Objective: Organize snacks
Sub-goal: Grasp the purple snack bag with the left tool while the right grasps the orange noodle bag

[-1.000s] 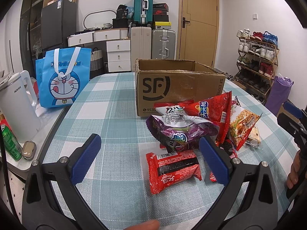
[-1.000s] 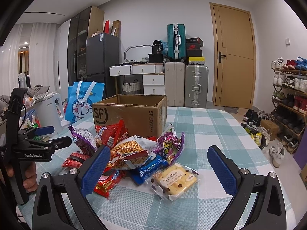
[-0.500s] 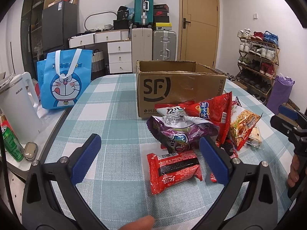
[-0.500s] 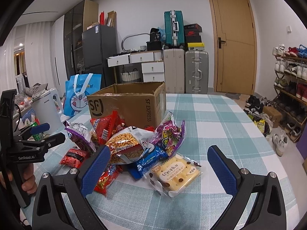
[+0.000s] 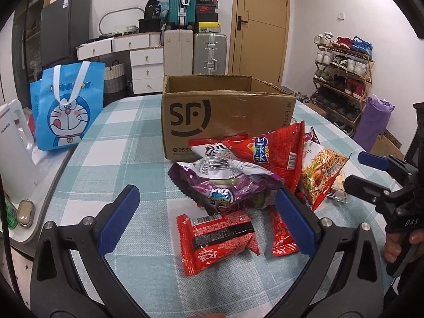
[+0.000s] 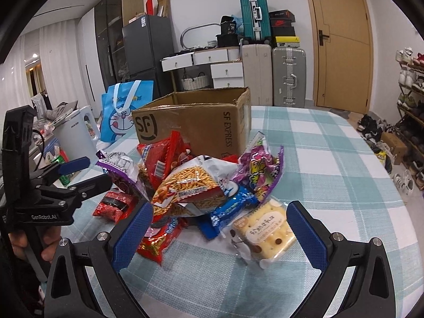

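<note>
A heap of snack packets lies on the checked tablecloth in front of an open SF cardboard box [image 5: 225,116] [image 6: 196,124]. My left gripper [image 5: 206,220] is open, its fingers straddling a red packet with a black band [image 5: 217,241], just below a purple bag [image 5: 228,188]. A tall red bag [image 5: 275,151] and a noodle-print bag [image 5: 323,175] [image 6: 190,185] lean behind. My right gripper [image 6: 217,230] is open, low over the table, with a yellow biscuit pack [image 6: 265,233] and a blue packet [image 6: 228,212] between its fingers. Each gripper shows at the edge of the other's view.
A blue cartoon tote bag [image 5: 66,106] and a white kettle [image 5: 13,148] stand at the table's left edge, with a green can [image 6: 59,169] nearby. Suitcases, drawers and a shoe rack [image 5: 341,79] line the room behind. A hand [image 6: 31,241] holds the left gripper's handle.
Both grippers have moved forward and lower toward the snack heap, so the packets sit larger and closer between the fingers. Both stay open; no packet has moved.
</note>
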The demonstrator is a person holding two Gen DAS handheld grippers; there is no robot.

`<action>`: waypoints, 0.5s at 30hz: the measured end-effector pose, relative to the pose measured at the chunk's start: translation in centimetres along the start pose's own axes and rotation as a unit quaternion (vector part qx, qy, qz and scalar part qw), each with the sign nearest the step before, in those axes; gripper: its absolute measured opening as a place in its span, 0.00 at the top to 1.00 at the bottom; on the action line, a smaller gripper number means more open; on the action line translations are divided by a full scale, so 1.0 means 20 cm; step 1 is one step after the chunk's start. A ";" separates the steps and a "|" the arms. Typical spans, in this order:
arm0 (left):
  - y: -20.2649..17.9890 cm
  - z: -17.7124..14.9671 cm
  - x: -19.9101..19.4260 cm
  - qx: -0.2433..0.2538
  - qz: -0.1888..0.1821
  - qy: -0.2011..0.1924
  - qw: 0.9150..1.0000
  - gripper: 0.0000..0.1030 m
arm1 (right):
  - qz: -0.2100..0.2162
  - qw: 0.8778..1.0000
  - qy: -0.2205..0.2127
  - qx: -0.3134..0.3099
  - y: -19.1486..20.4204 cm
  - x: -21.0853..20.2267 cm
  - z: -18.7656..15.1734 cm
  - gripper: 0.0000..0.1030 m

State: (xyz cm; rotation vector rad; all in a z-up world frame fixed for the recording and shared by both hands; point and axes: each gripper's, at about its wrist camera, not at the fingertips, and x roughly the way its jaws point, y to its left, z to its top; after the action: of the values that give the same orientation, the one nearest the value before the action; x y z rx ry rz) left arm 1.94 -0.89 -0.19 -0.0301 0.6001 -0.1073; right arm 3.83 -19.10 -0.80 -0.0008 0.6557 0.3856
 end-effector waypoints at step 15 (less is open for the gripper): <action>0.08 0.04 0.16 -0.048 -0.024 0.028 0.998 0.01 | 0.031 0.999 0.030 0.003 0.08 0.19 0.06 0.08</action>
State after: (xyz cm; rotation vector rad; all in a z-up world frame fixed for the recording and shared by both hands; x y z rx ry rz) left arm 5.11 0.28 -1.42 -0.1349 0.6597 -0.1263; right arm 6.76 -16.14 -1.86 0.0132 0.7179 0.4449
